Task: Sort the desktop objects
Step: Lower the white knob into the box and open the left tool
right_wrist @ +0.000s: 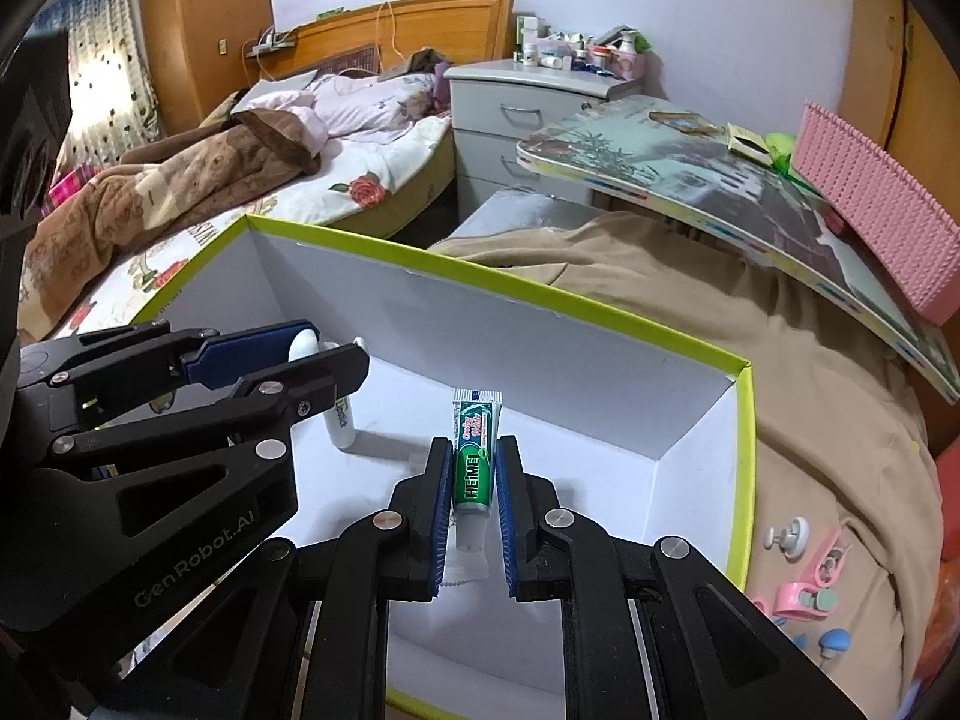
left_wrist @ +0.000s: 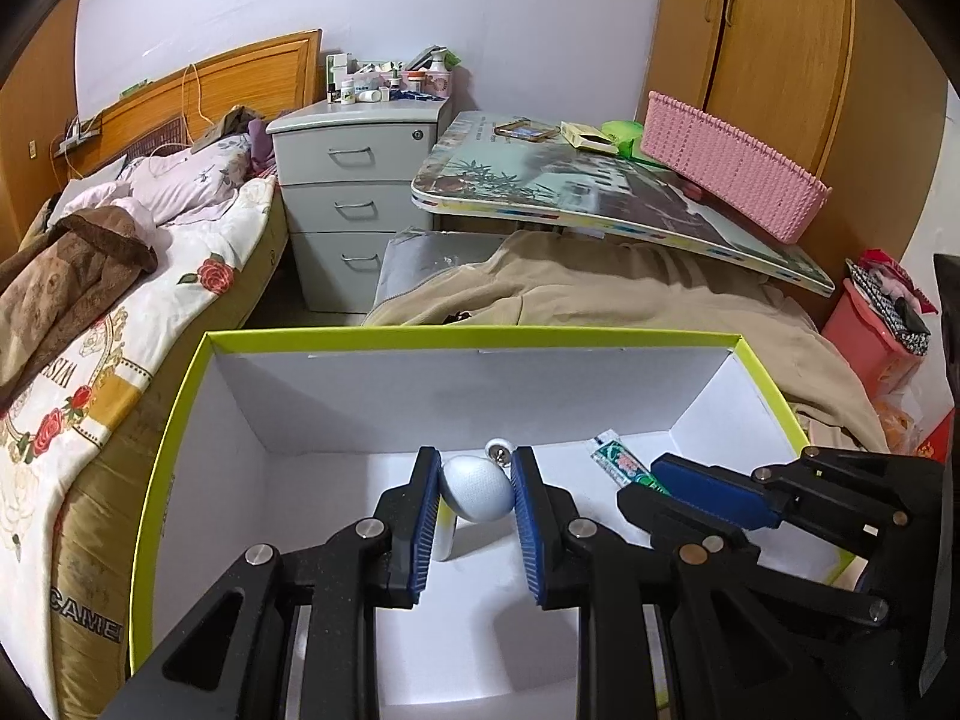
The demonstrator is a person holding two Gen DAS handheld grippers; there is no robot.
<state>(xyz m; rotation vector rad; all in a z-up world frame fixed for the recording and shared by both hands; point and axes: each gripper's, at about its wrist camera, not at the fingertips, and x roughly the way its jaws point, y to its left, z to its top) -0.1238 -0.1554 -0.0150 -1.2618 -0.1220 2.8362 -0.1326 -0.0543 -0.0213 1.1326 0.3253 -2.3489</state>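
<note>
A white cardboard box with a lime-green rim [left_wrist: 174,420] [right_wrist: 746,480] lies open below both grippers. My left gripper [left_wrist: 477,480] [right_wrist: 318,354] is inside it, shut on a pale egg-shaped object [left_wrist: 477,495]. A white stick [left_wrist: 444,540] [right_wrist: 342,420] stands on the box floor just beneath, and a small white hook [left_wrist: 498,450] lies behind. My right gripper [right_wrist: 474,468] [left_wrist: 666,480] is also in the box. Its blue pads are closed around a green toothpaste tube [right_wrist: 476,468] [left_wrist: 624,465], cap end toward the camera.
The box rests on a beige cloth [right_wrist: 690,324]. Pink clips [right_wrist: 804,594] and a white hook [right_wrist: 786,537] lie on the cloth right of the box. A bed [left_wrist: 120,312] is at left. Behind are a grey drawer unit [left_wrist: 354,180] and a tilted board [left_wrist: 600,186] carrying a pink basket [left_wrist: 732,168].
</note>
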